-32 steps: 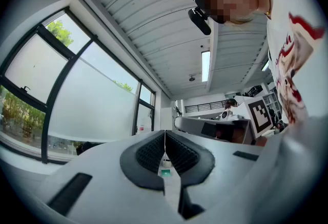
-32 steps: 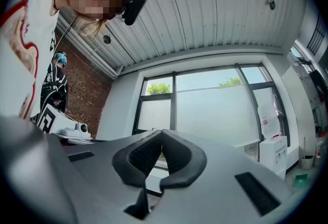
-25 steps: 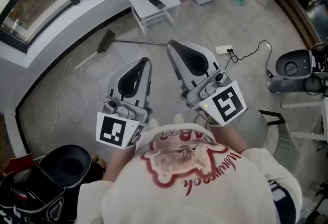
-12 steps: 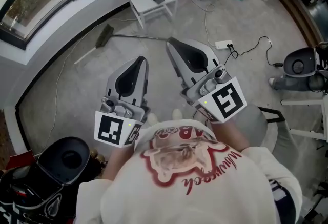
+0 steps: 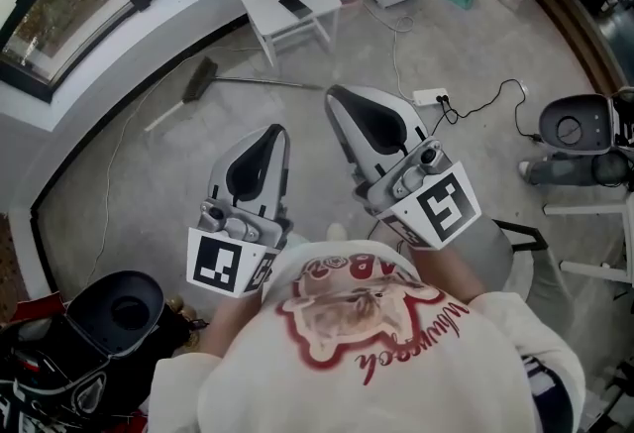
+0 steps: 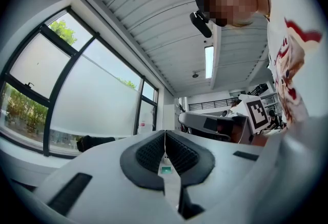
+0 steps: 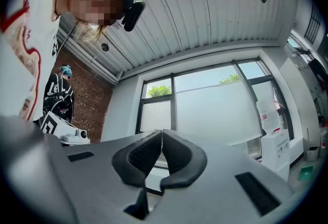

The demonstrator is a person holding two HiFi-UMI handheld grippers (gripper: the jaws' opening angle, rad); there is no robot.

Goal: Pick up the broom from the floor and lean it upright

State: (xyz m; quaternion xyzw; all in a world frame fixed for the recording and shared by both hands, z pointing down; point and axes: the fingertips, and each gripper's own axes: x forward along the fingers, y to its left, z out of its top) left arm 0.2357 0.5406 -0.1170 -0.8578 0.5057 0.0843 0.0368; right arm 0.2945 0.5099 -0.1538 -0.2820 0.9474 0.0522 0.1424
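The broom (image 5: 263, 81) lies flat on the floor (image 5: 149, 183), upper centre-left of the head view, above the left gripper (image 5: 278, 132) and right gripper (image 5: 333, 94), both jaws closed and empty.

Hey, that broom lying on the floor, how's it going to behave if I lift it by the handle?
The broom has a long thin handle, so it is likely stiff and light. Its brush head sits at one end, so that end would probably sag.
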